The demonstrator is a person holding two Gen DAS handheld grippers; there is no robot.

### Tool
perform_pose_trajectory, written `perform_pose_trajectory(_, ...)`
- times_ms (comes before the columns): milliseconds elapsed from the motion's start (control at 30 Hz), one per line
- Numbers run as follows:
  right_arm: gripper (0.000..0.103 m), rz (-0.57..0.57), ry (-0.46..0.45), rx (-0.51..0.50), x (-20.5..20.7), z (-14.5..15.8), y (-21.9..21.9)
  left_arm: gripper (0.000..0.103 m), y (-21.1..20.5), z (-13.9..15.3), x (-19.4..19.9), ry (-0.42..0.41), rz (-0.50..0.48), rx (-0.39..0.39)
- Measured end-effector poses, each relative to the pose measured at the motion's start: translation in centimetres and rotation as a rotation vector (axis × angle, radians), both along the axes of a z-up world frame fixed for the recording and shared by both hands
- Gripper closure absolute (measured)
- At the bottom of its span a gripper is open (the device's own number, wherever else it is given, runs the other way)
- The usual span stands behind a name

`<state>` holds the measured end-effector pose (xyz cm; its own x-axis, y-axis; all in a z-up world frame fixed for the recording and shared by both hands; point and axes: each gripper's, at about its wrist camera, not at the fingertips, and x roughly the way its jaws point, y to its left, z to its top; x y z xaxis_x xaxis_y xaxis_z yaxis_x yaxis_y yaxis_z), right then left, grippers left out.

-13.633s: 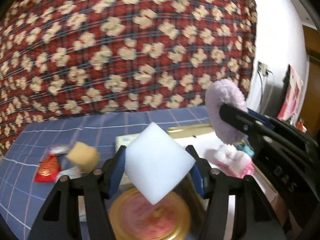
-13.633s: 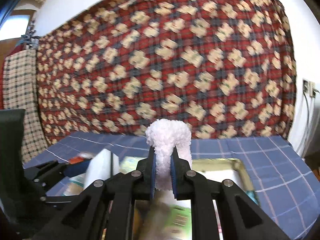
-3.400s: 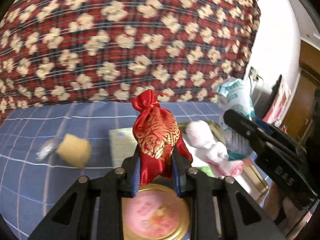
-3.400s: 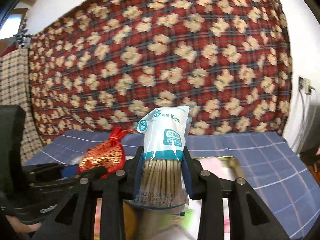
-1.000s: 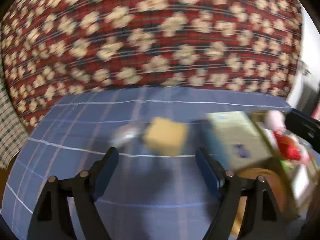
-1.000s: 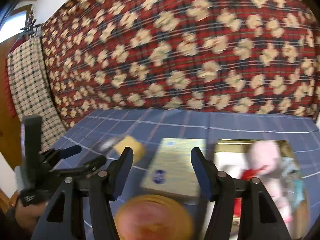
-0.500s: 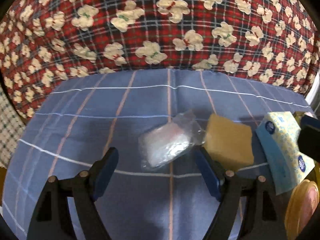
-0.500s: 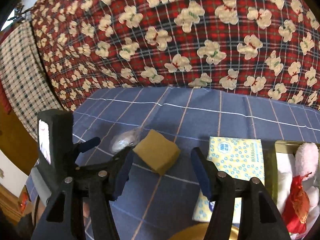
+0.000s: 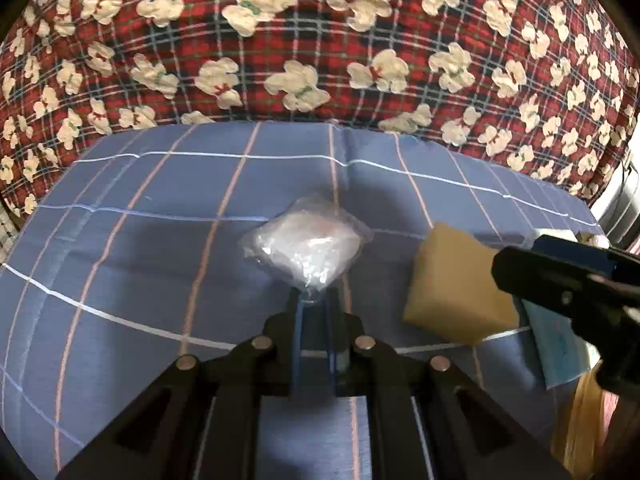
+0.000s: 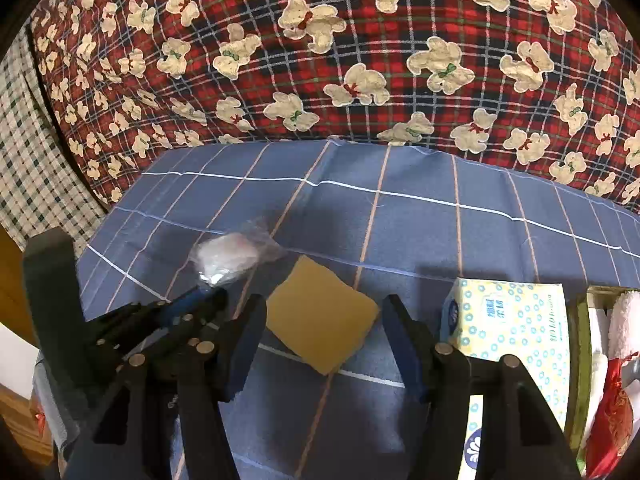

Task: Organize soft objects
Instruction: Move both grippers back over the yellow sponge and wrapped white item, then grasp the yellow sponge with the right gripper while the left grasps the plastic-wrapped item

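Note:
A clear plastic packet with white soft filling (image 9: pixel 306 246) lies on the blue checked cloth. My left gripper (image 9: pixel 313 300) is shut on the packet's near corner; it also shows in the right wrist view (image 10: pixel 208 290), with the packet (image 10: pixel 230 258) at its tip. A tan sponge (image 9: pixel 460 286) lies to the right of the packet. My right gripper (image 10: pixel 322 314) is open, its fingers either side of the tan sponge (image 10: pixel 320 314) and above it.
A yellow patterned tissue pack (image 10: pixel 508 324) lies right of the sponge. A gold-rimmed box (image 10: pixel 581 360) at the far right holds a white fluffy item (image 10: pixel 624 324) and a red pouch (image 10: pixel 614 412). A red bear-print blanket (image 9: pixel 320 40) rises behind the cloth.
My left gripper has moved forward and shut on the packet's corner. My right gripper has moved closer over the tan sponge and stays open.

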<state>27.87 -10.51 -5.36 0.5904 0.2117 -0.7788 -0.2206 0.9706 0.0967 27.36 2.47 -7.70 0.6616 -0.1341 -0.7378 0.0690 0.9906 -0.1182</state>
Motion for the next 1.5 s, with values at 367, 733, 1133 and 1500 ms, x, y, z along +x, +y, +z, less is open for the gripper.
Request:
perform_pose_trajectory(367, 0.028, -0.05, 0.067, -0.059, 1.9, -1.1, 2.0, 0.027, 2.2, 1.0, -0.9, -0.065, 0.107, 0.053)
perform_pose_trajectory(733, 0.033, -0.141, 0.105, -0.085, 2.9, -4.0, 2.4, 0.023, 3.7, 0.2, -0.6, -0.028, 0.165, 0.105)
perform_pose_trajectory(1133, 0.045, -0.146, -0.006, -0.005, -2.3, -3.5, 2.7, 0.019, 5.7, 0.4, -0.3, -0.007, 0.191, -0.053)
perform_pose_trajectory(1500, 0.045, -0.185, -0.054, -0.045, -2.8, -3.6, 1.6, 0.019, 2.7, 0.0, 3.1, 0.025, 0.074, 0.097)
